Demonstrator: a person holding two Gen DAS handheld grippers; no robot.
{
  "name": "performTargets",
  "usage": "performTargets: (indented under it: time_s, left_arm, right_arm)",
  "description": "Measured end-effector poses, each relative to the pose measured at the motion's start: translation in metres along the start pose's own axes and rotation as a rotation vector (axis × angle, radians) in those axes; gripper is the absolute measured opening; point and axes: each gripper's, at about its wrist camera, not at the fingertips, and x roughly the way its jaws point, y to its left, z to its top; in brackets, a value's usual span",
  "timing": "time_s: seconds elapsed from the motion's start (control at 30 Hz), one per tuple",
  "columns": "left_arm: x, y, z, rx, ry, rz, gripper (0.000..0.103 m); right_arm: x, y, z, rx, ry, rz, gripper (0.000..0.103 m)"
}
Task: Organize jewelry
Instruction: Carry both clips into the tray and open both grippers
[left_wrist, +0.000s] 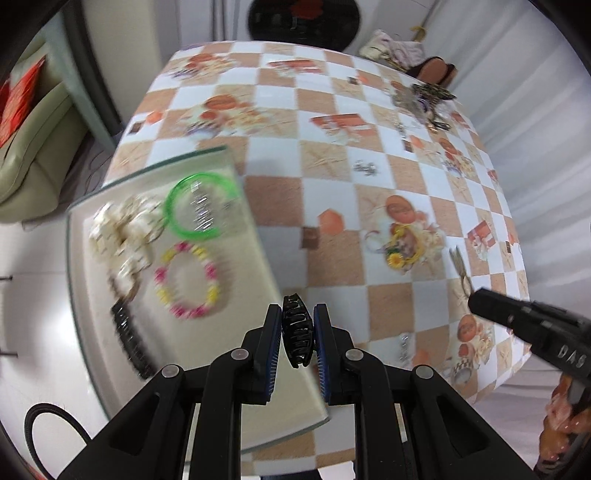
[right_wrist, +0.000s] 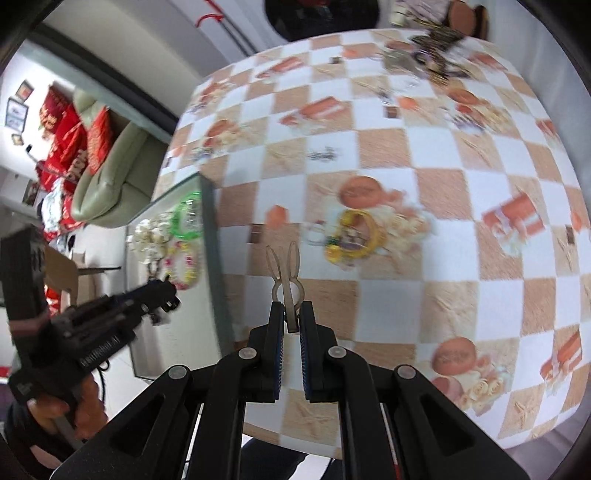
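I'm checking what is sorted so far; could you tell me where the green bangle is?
The green bangle lies at the far end of the glass tray, on the table's left side, next to the cream flower piece and above the pink-and-yellow bead bracelet.

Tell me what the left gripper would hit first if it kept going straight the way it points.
Probably the glass tray: the left gripper, shut on a black hair claw, points down over its near edge. Depth is unclear.

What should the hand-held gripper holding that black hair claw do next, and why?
Probably lower the left hand-held gripper over the glass tray and release there. It is shut on the black hair claw, held above the tray's near edge, and the tray already holds the green bangle and beaded bracelet, with bare glass nearby.
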Motion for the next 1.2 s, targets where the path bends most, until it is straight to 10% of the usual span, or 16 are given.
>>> performTargets:
  time_s: [0.63,1.2]
  left_arm:
    - [-0.002,0.099,-0.070,-0.192,0.033,0.103,0.023]
    - [0.033,0.125,-0.091,-0.201,0.081,0.175,0.023]
  right_arm:
    - [0.074,0.130,0.009,-0.243,0.133,0.086,0.009]
    - [0.158,0.142,-0.011,-0.280,0.287,-0.030,0.009]
